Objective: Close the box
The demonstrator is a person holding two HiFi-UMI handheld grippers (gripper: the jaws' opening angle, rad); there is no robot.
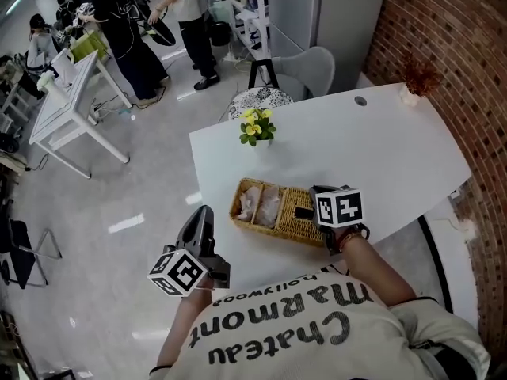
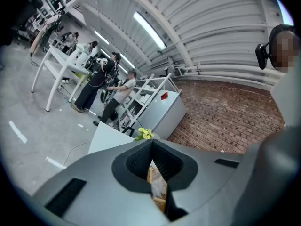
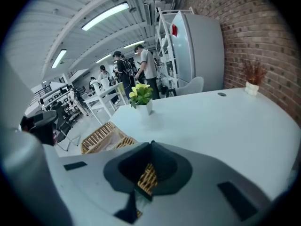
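An oblong wicker box [image 1: 255, 214] lies on the white table [image 1: 380, 145] near its front edge. Its left half stands open and shows pale wrapped contents [image 1: 261, 203]. A woven lid flap [image 1: 295, 222] covers the right half. My right gripper [image 1: 306, 212] reaches over that right half, and in the right gripper view a strip of wicker [image 3: 147, 177] sits pinched between the nearly closed jaws of the right gripper [image 3: 151, 146]. My left gripper [image 1: 203, 214] hangs off the table's left edge, apart from the box, jaws shut and empty. In the left gripper view the box [image 2: 157, 188] shows beyond the left gripper [image 2: 151, 142].
A small pot of yellow flowers [image 1: 257, 127] stands behind the box. A vase of dried red twigs [image 1: 415, 82] sits at the far right by the brick wall. A grey chair [image 1: 307, 68] stands behind the table. People and white desks fill the far left.
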